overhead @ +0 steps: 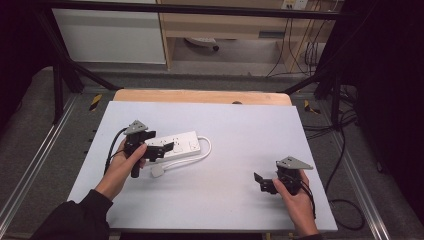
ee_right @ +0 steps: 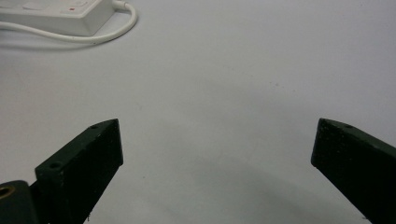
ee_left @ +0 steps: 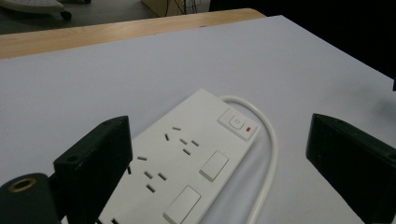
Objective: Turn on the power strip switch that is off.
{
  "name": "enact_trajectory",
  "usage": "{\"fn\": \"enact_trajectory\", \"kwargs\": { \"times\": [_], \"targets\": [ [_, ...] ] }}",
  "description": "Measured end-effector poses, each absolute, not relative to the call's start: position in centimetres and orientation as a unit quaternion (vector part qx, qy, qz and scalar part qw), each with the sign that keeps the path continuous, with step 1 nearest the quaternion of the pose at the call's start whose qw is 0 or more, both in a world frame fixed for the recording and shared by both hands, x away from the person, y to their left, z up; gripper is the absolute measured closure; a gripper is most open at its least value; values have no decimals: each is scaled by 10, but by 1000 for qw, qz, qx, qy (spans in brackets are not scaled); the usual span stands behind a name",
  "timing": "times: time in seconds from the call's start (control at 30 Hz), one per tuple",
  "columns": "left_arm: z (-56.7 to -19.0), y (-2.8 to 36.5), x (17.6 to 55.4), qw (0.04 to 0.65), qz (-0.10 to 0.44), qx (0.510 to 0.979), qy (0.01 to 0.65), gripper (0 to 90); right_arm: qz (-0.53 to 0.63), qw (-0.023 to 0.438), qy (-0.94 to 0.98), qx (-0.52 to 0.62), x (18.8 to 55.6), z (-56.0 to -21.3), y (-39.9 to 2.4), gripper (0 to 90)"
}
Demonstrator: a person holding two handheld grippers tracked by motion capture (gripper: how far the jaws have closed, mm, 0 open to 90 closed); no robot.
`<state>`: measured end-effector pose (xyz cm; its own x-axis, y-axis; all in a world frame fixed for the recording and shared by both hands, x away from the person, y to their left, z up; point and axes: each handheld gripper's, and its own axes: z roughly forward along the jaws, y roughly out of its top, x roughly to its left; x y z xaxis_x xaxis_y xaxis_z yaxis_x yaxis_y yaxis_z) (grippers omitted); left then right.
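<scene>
Right now we are hovering the left gripper (ee_left: pixel 219 172) over the power strip (overhead: pixel 176 145), which is lying on the desk (overhead: pixel 240 150) left of centre with its white cord (overhead: pixel 202 152) looped beside it. Its fingers (ee_left: pixel 95 163) are spread wide, straddling the strip without gripping. We are judging it best to lower squarely and close across the narrow sides. The right gripper (overhead: pixel 267 184) is waiting well apart, released and empty.

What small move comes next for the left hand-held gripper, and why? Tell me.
Probably lower the left hand-held gripper and close it on the power strip. Its jaws stand open with the strip's body between them, not yet gripped. The right hand-held gripper is open over bare table, away from the strip.
</scene>
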<state>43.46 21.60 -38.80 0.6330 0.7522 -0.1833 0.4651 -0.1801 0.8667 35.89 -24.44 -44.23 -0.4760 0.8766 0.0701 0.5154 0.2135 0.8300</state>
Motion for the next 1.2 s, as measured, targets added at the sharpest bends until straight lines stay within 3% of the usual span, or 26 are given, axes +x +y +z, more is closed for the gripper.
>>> {"fn": "enact_trajectory", "kwargs": {
  "times": [0.67,1.2],
  "targets": [
    [-359,265,398,514,164,733,415,73,419,217,750,464,359,-443,-244,26],
    [-380,328,354,511,182,707,453,73,421,216,746,468,360,-442,-244,26]
  ]
}}
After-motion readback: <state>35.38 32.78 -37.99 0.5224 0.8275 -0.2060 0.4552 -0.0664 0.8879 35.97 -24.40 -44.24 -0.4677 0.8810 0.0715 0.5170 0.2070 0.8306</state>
